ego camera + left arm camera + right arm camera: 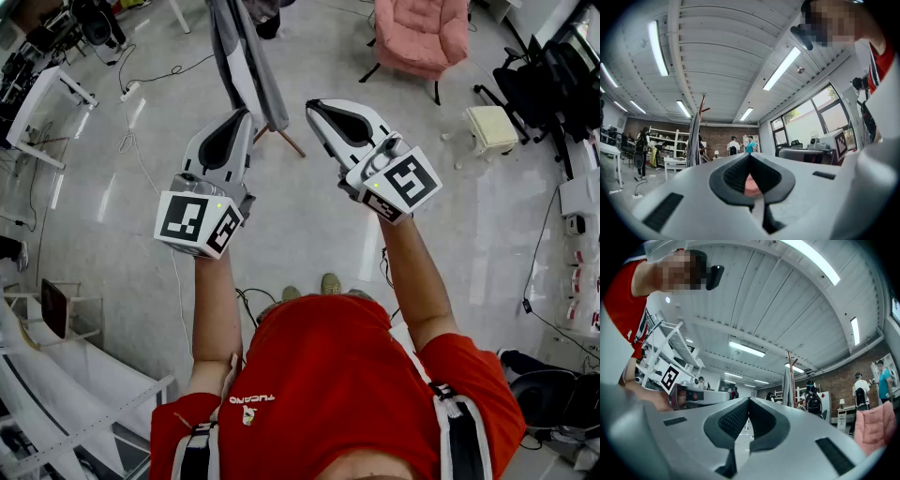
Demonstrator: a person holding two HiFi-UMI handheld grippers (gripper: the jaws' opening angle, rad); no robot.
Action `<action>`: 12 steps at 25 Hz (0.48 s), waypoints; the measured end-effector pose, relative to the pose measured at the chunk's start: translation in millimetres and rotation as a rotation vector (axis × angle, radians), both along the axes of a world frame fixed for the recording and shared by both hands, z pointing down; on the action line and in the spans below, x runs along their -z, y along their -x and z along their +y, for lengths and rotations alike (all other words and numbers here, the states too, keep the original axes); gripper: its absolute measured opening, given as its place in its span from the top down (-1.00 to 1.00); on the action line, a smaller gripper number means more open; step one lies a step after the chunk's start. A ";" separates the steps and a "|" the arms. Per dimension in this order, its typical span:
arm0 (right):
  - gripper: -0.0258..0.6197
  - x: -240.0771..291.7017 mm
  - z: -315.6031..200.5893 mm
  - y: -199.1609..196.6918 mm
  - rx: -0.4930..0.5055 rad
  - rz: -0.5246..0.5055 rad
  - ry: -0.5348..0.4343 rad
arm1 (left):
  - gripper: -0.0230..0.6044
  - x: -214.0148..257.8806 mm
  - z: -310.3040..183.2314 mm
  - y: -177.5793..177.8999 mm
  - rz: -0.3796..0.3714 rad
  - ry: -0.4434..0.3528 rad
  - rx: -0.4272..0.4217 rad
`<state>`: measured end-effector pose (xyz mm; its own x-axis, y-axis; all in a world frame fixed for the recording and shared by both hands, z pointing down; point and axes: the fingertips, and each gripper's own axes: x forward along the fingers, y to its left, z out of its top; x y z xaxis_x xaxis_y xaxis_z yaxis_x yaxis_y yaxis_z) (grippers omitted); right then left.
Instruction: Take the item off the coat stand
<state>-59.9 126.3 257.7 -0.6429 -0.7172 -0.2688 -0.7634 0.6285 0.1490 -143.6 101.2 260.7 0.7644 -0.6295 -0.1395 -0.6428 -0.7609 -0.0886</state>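
A wooden coat stand stands on the floor ahead of me, with a grey garment hanging on it. In the left gripper view the coat stand and the garment rise left of the jaws. In the right gripper view the coat stand and the garment are right of centre, some way off. My left gripper is raised with its jaws shut and nothing held. My right gripper is beside it, also shut and empty. Both are apart from the garment.
A pink armchair stands at the back right, with a cream stool nearer. Black office chairs line the right side. A white desk and floor cables are at the left. People stand by the far brick wall.
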 end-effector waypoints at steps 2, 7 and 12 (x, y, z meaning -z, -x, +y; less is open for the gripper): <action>0.85 0.1 0.9 -5.3 0.003 0.002 -0.001 | 0.90 -0.4 1.0 -5.0 0.000 0.000 0.004; 0.84 3.7 3.6 -12.3 0.047 -0.018 -0.001 | 0.90 -0.2 2.1 -13.8 -0.001 -0.001 0.020; 0.84 2.1 -3.6 -31.9 0.058 -0.001 0.006 | 0.90 0.3 -3.4 -30.4 -0.002 -0.003 0.045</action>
